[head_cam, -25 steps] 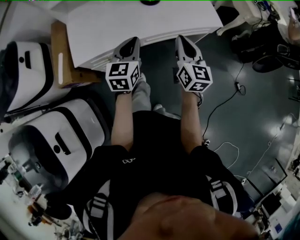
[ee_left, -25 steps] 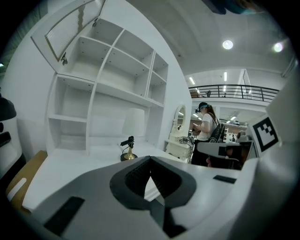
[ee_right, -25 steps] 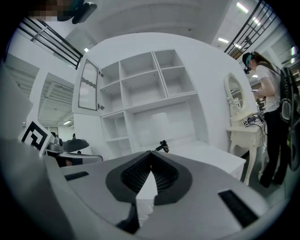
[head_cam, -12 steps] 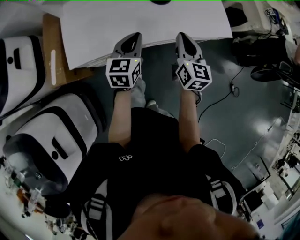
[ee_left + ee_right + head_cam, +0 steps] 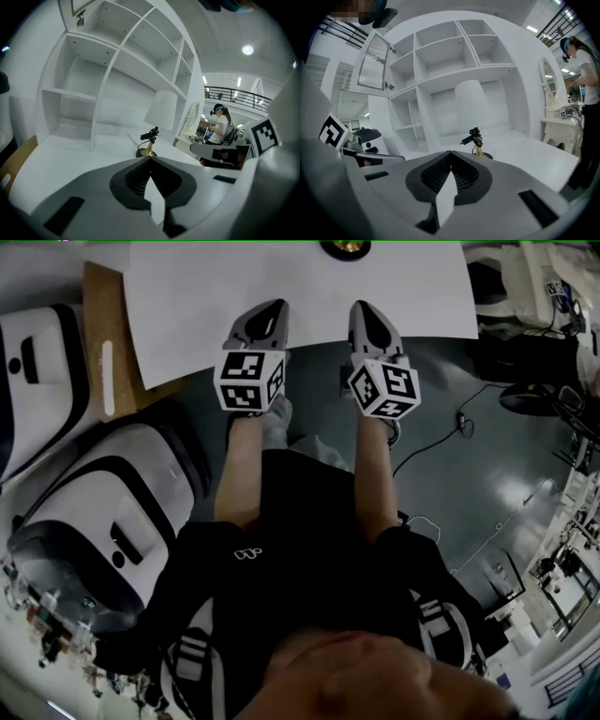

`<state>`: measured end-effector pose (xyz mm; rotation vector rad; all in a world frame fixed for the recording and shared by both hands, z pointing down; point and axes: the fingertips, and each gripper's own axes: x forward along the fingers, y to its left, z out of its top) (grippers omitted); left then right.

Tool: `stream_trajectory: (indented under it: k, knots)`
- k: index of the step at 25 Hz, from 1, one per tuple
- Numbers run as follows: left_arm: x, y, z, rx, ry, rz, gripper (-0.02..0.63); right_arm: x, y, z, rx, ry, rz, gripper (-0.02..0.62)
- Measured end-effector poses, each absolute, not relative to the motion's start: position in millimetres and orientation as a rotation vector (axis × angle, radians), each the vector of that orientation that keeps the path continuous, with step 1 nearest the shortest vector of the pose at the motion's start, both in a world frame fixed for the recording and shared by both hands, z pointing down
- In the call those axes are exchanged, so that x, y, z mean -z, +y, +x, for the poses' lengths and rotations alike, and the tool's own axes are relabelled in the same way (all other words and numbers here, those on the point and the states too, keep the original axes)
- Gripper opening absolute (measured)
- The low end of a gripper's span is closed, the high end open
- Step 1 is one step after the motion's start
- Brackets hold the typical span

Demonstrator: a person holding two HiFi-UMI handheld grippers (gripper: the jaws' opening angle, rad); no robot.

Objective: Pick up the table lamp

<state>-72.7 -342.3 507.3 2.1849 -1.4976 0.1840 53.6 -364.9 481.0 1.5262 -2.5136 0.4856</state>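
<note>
The lamp (image 5: 161,111) stands upright on the table (image 5: 309,287), well ahead of the 2 grippers and touching neither, nearer the right gripper (image 5: 366,310) than the left gripper (image 5: 266,311), both with jaws pressed together on nothing.

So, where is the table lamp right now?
The table lamp stands on the white table, in front of the open shelf unit, near the centre of both gripper views. The head view shows only its base, at the top edge.
</note>
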Motion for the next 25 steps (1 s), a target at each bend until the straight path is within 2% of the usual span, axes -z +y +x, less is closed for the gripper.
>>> stream_trajectory:
  k: [13, 25]
  knots:
    - [-478, -379, -93, -0.153, -1.467, 2.244, 0.009, -464, -394, 20, -0.438, -2.511, 1.523, 0.019]
    - [-495, -442, -80, -0.212, -1.492, 2.211, 0.009, -497, -462, 41, -0.479, -2.523, 1.484, 0.02]
